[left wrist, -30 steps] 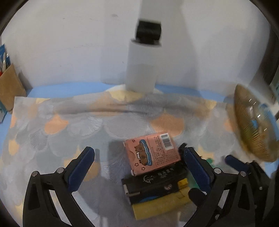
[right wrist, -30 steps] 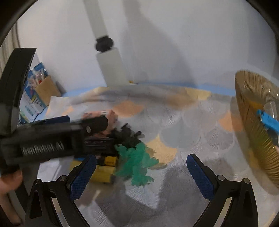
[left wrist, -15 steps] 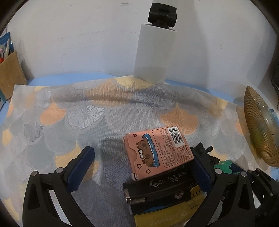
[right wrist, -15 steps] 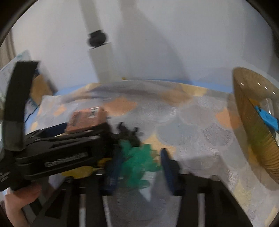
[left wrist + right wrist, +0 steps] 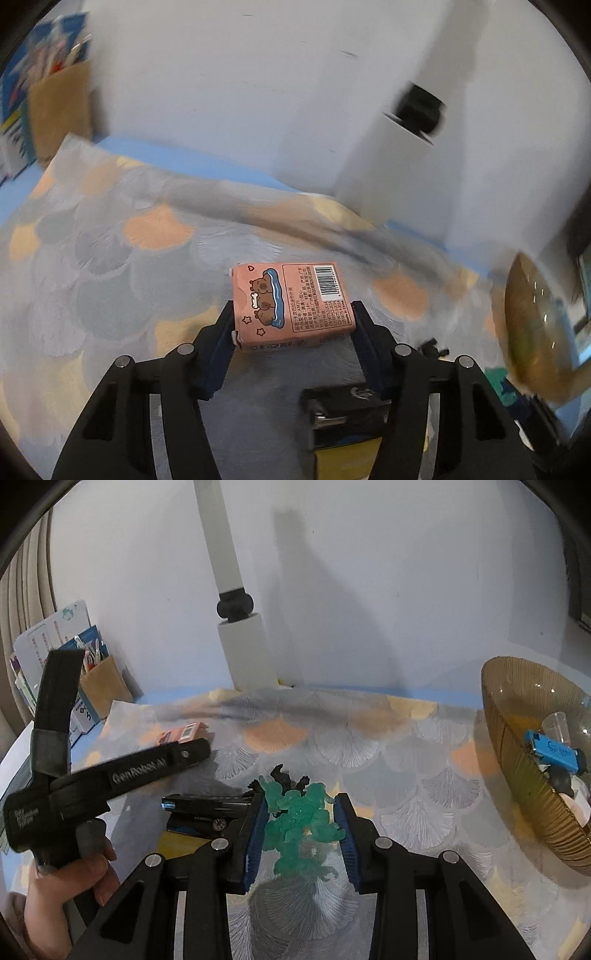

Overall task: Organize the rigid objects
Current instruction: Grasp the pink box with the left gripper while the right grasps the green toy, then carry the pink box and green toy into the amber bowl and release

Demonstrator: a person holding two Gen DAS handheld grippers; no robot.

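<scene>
My left gripper (image 5: pixel 293 328) is shut on a pink box with a bear drawing (image 5: pixel 291 304) and holds it above the patterned cloth; the box also shows in the right wrist view (image 5: pixel 181 734). My right gripper (image 5: pixel 301 825) is shut on a translucent green figure (image 5: pixel 299 823) just above the cloth. A small black figure (image 5: pixel 286 777) lies just behind the green one. A black box (image 5: pixel 343 410) on a yellow block (image 5: pixel 343 459) rests below the left gripper. An amber glass bowl (image 5: pixel 506 775) at right holds a blue item (image 5: pixel 552 751).
A white post with a black collar (image 5: pixel 243 646) stands at the back by the wall. A brown box and papers (image 5: pixel 99 686) stand at the far left. The scalloped cloth (image 5: pixel 406 775) covers a blue table.
The left gripper has closed on the pink box and lifted it off the black box. The right gripper has closed on the green figure.
</scene>
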